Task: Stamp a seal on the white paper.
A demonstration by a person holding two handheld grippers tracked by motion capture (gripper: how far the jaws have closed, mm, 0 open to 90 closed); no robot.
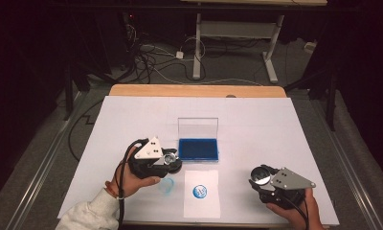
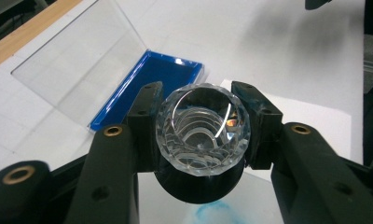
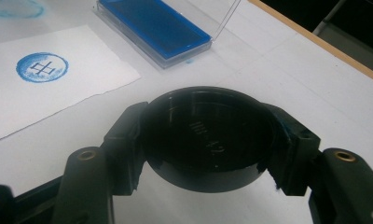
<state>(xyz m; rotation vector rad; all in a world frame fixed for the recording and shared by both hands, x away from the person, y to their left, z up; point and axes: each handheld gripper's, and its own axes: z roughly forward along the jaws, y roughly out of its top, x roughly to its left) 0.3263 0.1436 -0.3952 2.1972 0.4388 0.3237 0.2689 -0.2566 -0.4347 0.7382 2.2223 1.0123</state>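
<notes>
Clearly the work in hand is stamping, and going from the left of the high view, the left gripper (image 1: 168, 160) hangs just above the counter (image 1: 275, 134), beside the open blue ink pad (image 1: 198, 149), whose clear lid stands upright behind it. Its fingers (image 2: 145, 126) pinch a round stamp (image 2: 202, 135) with a faceted clear crystal top and a black base, held from both sides. Just below it on the counter sits a faint blue ring smudge (image 1: 166, 186), and next to that a white sheet of paper (image 1: 202, 194) bearing a round blue print (image 1: 199, 191). Farther right, well apart from the ink pad, the right gripper (image 1: 262, 177) has its fingers (image 3: 124, 140) closed around a round black cap (image 3: 205, 135), most likely the stamp's cover. Judging from this, the mark is already on the paper, and the step now seems to be bringing stamp and cap together. To do that well, keep the stamp level with its inked face pointing down and away from the clean paper, bring the cap across squarely beneath it, line up the two round edges before pressing, and hold both grips firm, since the smooth crystal could twist or slip and smear more ink on the counter.
</notes>
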